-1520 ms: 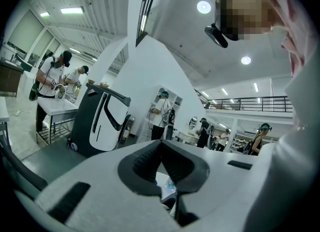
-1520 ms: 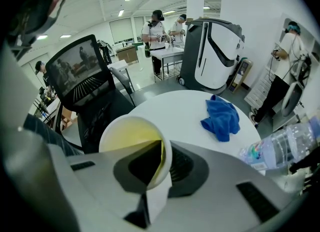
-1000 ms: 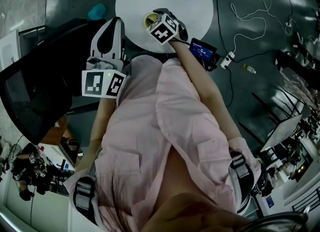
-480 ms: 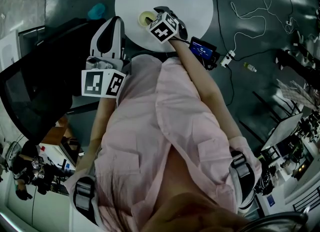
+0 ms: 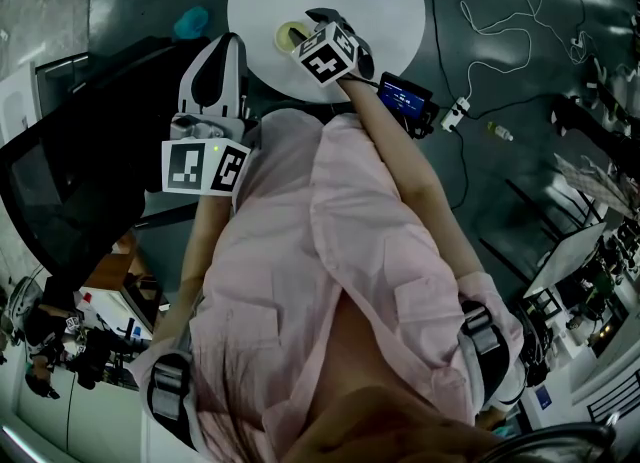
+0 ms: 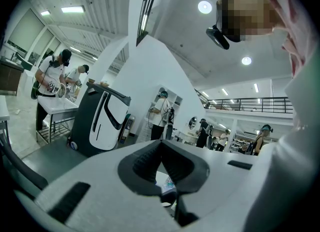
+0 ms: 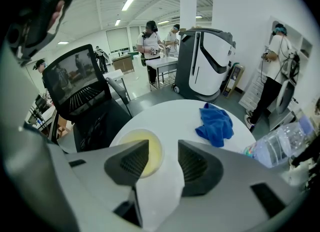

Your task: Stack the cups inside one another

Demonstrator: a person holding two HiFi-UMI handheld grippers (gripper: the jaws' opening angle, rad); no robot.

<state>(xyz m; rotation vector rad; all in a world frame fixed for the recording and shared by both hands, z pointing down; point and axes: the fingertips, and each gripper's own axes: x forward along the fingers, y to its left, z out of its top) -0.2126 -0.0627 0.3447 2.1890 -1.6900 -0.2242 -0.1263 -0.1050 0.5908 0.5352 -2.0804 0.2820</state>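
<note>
A yellow cup [image 7: 145, 153] stands upright on the round white table [image 7: 180, 116], seen from above; I cannot tell whether other cups sit inside it. My right gripper [image 7: 163, 151] hovers just over it, tilted down. Its jaws have just been opening and now stand open with nothing between them; the cup shows partly behind the left jaw. In the head view the cup [image 5: 289, 35] sits at the table's near left edge, beside the right gripper [image 5: 305, 31]. My left gripper [image 5: 225, 46] hangs off the table to the left, pointing level, its jaws [image 6: 161, 143] shut on nothing.
On the table's far side lie a crumpled blue cloth [image 7: 216, 123] and a clear plastic bottle [image 7: 280, 146]. A black mesh chair [image 7: 82, 90] stands at the left of the table. A white-and-black machine [image 7: 207, 63] and several people are further off.
The yellow cup now shows more fully to the left of the right gripper's marker cube. The left gripper has not moved.
</note>
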